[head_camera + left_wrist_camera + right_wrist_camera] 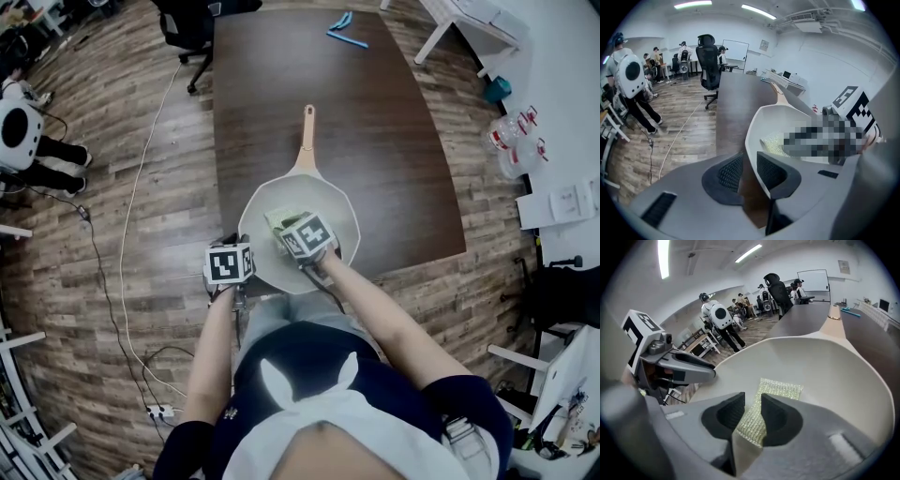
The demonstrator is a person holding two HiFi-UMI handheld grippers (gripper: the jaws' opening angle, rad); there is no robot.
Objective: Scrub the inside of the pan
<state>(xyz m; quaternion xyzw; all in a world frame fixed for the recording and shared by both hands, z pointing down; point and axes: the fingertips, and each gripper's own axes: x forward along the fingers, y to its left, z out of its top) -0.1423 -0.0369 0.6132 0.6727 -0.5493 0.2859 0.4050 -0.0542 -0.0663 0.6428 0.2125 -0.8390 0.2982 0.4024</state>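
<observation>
Right gripper (752, 412) was found with jaws parted, nothing pinched — the yellow-green mesh scrub pad (780, 391) was lying flat on the floor of the cream round pan (825, 362), just below and ahead of the tips, its long side lined up with the jaws. So that hand was judged the nearer one. Left gripper (749, 171) was set astride the pan's near rim, jaws slack, not clamped. Pan was sat on the dark brown table (375, 141), beige handle (306, 141) pointed away from the person — nothing else was in it.

Tongs (752, 404) apart over pad (780, 389) in pan (834, 376)
</observation>
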